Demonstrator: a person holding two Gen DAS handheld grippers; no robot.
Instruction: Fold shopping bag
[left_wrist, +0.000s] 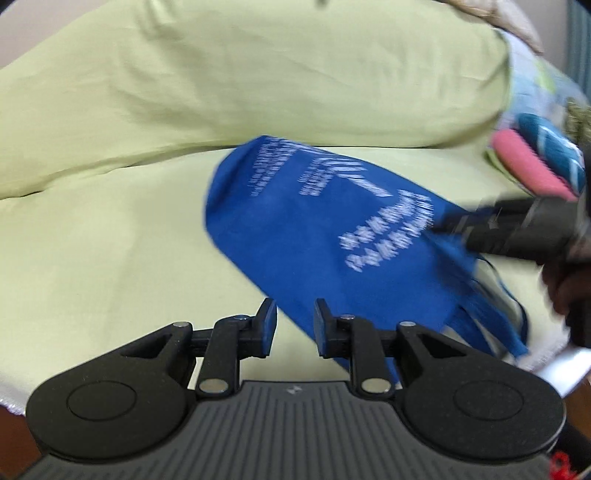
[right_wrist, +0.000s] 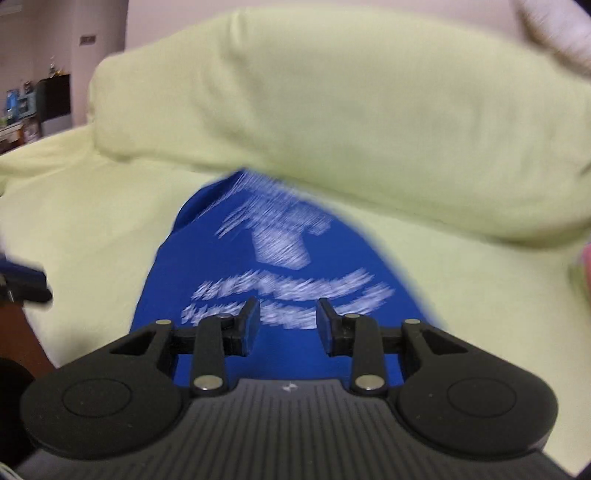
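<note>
Two wrist views look across a bed sheet (left_wrist: 110, 229) of pale yellow-green cloth, soft and lightly creased, with a bulky pillow (right_wrist: 332, 110) in the same cloth at its far side. In the right wrist view, a dim room corner with a dark cabinet (right_wrist: 55, 96) shows at upper left. The blue shopping bag (left_wrist: 295, 236) lies flat on the sheet, rounded at its far end; its white print is smeared by blur and unreadable, and its handles at the near right edge are hard to make out. The left gripper (left_wrist: 294, 325) stands partly open and empty at the bag's near edge. The right gripper (right_wrist: 287, 325), also partly open, holds nothing above the bag.
</note>
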